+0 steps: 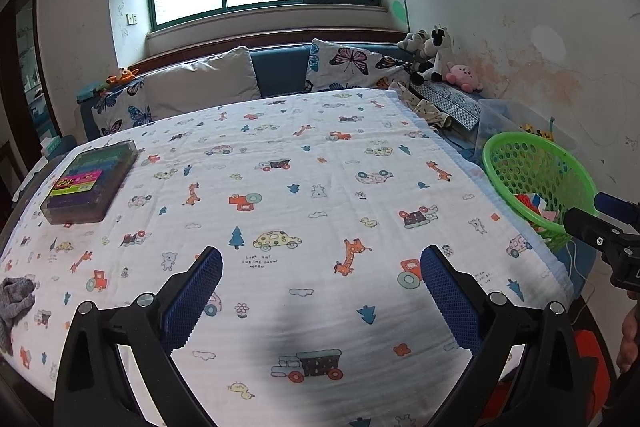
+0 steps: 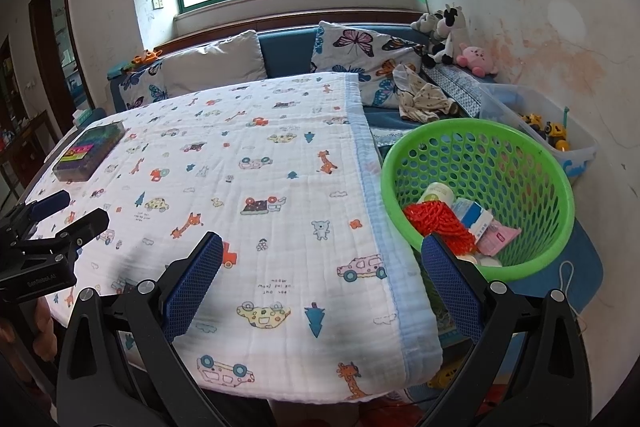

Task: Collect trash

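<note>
Both grippers are hovering over a counter that is wearing a white quilted cloth printed with cartoon cars, giraffes and trees (image 1: pixel 320 163). The left gripper (image 1: pixel 321 301) is hanging above the near middle of the cloth with its jaws released and nothing sitting between the blue textured pads (image 1: pixel 196 295). The right gripper (image 2: pixel 321 291) is straddling the cloth's pale blue right border, its jaws also spread wide and gripping nothing; its right pad (image 2: pixel 452 287) is overlapping the near rim of a round green perforated plastic basket (image 2: pixel 516 155) in the picture, though whether they are touching cannot be told.

The basket is standing just beside the counter's right edge, lower than the top. The collected trash is lying inside it: a bunch of red plastic netting (image 2: pixel 440 223), a white and blue carton (image 2: pixel 476 217), a pink wrapper (image 2: pixel 498 237) and a pale cylindrical bottle (image 2: pixel 438 193).

A clear plastic case of coloured items with a bright label (image 1: pixel 90 183) is resting on the far left of the cloth, and a crumpled grey rag (image 1: pixel 14 301) is lying at the near left edge
</note>
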Demonstrator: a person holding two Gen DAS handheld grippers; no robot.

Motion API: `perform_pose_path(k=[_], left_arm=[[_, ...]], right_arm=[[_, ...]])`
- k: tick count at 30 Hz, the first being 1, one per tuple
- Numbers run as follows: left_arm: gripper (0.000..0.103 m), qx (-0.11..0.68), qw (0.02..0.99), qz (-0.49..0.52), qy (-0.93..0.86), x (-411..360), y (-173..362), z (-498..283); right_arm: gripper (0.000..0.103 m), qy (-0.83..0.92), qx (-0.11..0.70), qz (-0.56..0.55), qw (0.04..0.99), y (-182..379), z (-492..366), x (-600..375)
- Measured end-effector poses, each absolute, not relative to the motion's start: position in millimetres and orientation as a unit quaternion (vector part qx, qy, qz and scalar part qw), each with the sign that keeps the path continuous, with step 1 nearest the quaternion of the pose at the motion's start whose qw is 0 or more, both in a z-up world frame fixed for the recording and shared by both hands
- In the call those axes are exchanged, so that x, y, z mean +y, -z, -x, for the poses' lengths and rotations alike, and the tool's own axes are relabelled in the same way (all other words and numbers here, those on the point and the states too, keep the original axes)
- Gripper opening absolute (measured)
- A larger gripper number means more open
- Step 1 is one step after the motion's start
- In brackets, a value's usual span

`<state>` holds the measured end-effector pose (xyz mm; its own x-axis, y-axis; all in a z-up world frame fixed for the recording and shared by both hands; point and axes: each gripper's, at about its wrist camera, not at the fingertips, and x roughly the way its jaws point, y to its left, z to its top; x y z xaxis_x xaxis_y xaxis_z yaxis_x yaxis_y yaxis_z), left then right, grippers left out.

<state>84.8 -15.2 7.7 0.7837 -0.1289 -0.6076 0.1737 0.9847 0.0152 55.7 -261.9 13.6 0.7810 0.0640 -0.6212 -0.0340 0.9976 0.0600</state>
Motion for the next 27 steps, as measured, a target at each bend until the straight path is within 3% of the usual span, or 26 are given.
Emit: perform_pose_path(k=[27], left_arm=[[0.096, 0.295, 0.953, -0.023, 0.07, -14, -20, -84]], right_arm=[[0.099, -0.033, 0.313, -0.015, 0.949, -20, -50, -260]])
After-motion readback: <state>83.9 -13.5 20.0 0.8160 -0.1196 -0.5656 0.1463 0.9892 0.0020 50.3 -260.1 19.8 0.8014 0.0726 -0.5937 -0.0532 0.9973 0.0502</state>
